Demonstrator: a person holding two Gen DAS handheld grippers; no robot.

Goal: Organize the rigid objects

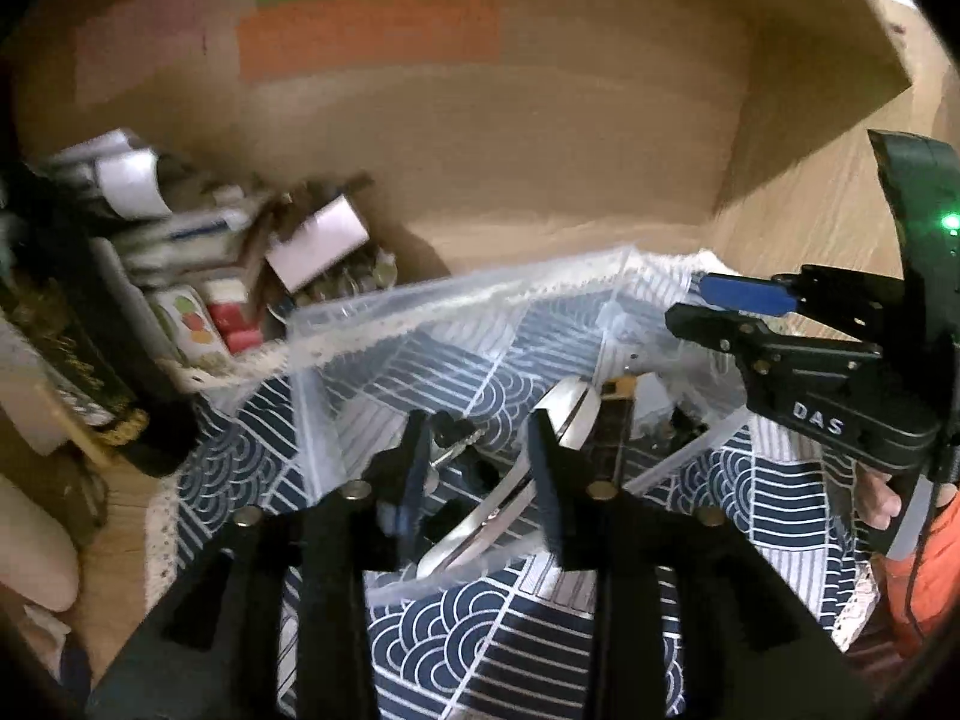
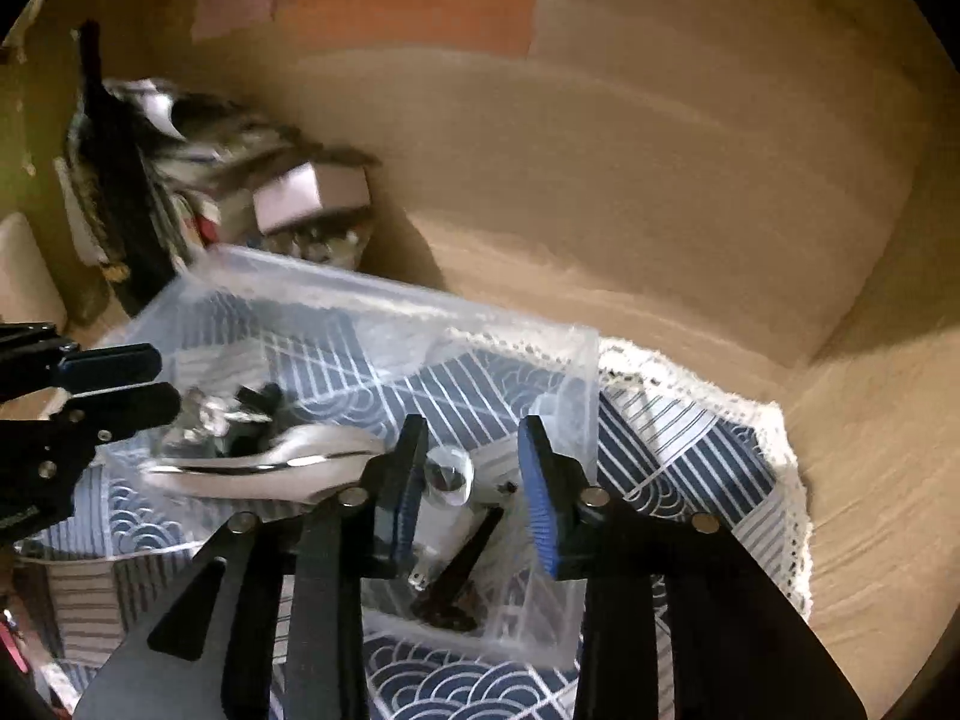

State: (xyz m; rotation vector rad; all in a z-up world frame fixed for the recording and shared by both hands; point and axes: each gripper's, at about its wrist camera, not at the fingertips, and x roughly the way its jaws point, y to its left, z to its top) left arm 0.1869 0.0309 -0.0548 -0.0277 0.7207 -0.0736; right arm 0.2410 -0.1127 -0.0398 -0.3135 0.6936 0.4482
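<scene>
A clear plastic box stands on a blue-and-white patterned cloth. It holds a shiny metal tool, small dark metal parts and a small clear round piece. My left gripper is open above the box's near side, over the metal tool. My right gripper is open over the box's right end, with nothing between its fingers. Each gripper shows in the other's view: the right, the left.
A clutter of boxes, bottles and packets fills the back left corner. A wooden wall rises behind the box. The cloth's lace edge ends on a wooden surface at right.
</scene>
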